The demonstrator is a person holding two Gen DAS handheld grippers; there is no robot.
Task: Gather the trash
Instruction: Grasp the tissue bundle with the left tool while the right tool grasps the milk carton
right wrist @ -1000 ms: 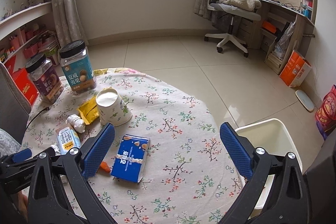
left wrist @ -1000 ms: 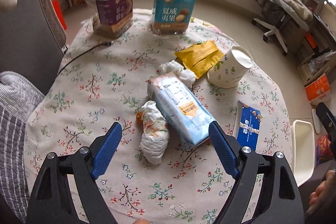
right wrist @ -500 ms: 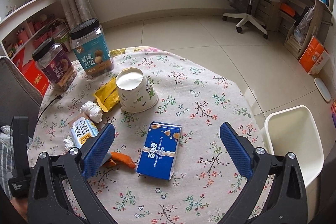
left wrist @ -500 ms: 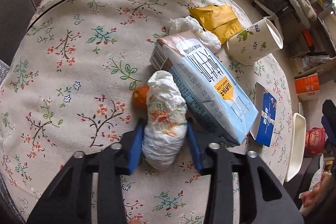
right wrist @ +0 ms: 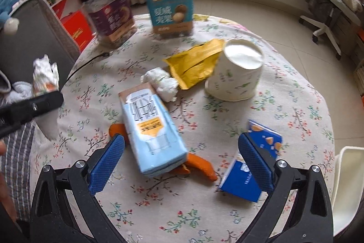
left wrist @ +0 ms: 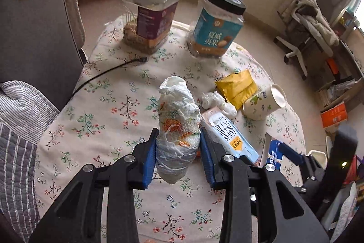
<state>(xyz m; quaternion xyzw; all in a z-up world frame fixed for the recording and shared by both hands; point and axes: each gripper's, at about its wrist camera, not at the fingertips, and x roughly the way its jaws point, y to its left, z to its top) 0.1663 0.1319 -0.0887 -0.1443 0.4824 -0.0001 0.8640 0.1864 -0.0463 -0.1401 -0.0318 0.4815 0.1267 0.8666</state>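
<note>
My left gripper [left wrist: 178,145] is shut on a white crumpled plastic-wrapped bundle [left wrist: 177,126] with orange print, held up above the floral tablecloth [left wrist: 109,106]. The same bundle [right wrist: 45,76] shows at the left edge of the right wrist view. My right gripper [right wrist: 180,161] is open, low over the table, with a light blue milk carton [right wrist: 151,129] and orange peel [right wrist: 200,165] lying between its fingers. On the table also lie a crumpled white tissue [right wrist: 162,82], a yellow wrapper [right wrist: 195,63], an upturned paper cup [right wrist: 236,72] and a blue snack box [right wrist: 252,165].
Two black-lidded snack jars [left wrist: 150,13] [left wrist: 216,24] stand at the table's far side. A black cable [left wrist: 109,72] runs across the cloth. A white bin [right wrist: 348,188] stands beside the table at right. A grey chair [left wrist: 34,26] is at left, an office chair [left wrist: 304,24] at far right.
My left gripper closed on the wrapped bundle and lifted it off the table. My right gripper came down and forward, closer to the milk carton.
</note>
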